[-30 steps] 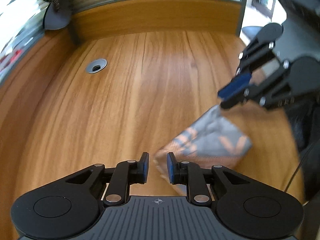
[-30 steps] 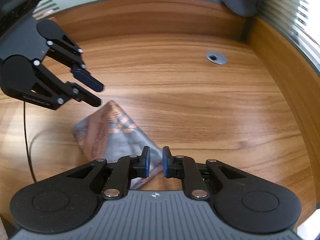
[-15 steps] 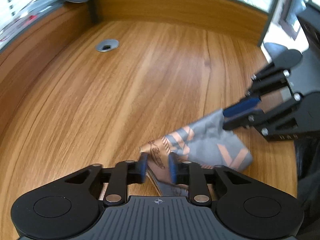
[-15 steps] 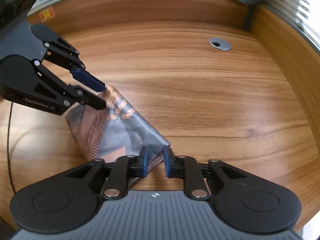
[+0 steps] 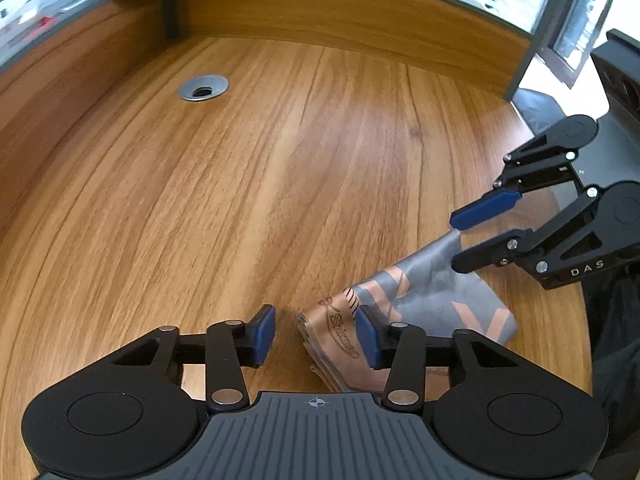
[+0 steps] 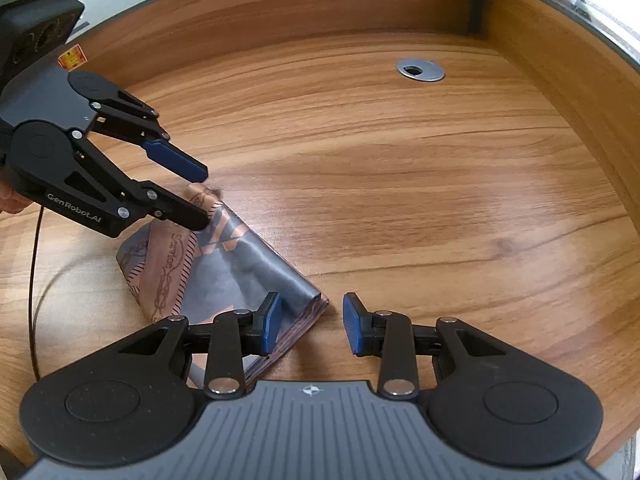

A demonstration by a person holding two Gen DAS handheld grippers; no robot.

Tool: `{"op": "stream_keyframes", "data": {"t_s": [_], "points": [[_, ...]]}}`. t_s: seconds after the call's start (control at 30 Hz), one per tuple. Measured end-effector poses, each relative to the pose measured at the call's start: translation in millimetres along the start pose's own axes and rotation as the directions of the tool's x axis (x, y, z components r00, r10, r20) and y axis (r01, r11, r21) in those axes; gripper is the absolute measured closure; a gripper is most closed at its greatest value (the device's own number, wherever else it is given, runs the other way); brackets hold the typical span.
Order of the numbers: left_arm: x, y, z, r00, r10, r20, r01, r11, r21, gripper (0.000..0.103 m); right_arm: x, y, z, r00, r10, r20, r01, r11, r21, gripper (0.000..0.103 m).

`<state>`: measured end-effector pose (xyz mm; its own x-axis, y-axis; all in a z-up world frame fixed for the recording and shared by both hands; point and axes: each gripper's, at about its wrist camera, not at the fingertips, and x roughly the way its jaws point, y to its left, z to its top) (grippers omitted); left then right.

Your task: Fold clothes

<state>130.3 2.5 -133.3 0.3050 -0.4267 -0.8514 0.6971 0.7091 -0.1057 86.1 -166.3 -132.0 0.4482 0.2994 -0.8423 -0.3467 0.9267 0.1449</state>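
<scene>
A folded grey and copper patterned cloth lies flat on the wooden desk. In the left wrist view my left gripper is open, with the cloth's near left corner between its blue pads and touching neither. My right gripper comes in from the right, open over the cloth's far corner. Seen from the right wrist, my right gripper stands open at the cloth's stacked near corner. The left gripper is open above the far corner.
A round metal cable grommet sits in the desk near the back. Wooden partition walls ring the desk. A black cable runs along the left edge. A dark device stands at the right.
Both grippers were shut on corners of the cloth and carried them across. Both have opened and let go, and the cloth now rests folded on the desk.
</scene>
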Motion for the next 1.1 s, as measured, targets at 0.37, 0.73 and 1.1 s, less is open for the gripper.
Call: {"op": "stream_keyframes", "data": {"t_s": [0.37,0.73,1.1], "points": [[4.4,1.7,-2.1,0.999,-0.041,0.009,0.042,0.998,-0.042,0.090,7.2,-2.6,3.0,0.999,0.051,-0.018,-0.051,0.999,-0.007,0.098],[-31.1,-22.4,2.4,0.983,0.116,0.143,-0.088,0.978,-0.189,0.093,-20.4,-13.0,26.9,0.998,0.059,0.035,-0.054,0.992,-0.112,0.100],[-30.1,-36.0,38.2,0.946,0.246,0.211,-0.163,0.924,-0.346,0.094,-29.2,-54.3,79.3,0.997,0.048,0.053,-0.030,0.954,-0.297,0.100]]}}
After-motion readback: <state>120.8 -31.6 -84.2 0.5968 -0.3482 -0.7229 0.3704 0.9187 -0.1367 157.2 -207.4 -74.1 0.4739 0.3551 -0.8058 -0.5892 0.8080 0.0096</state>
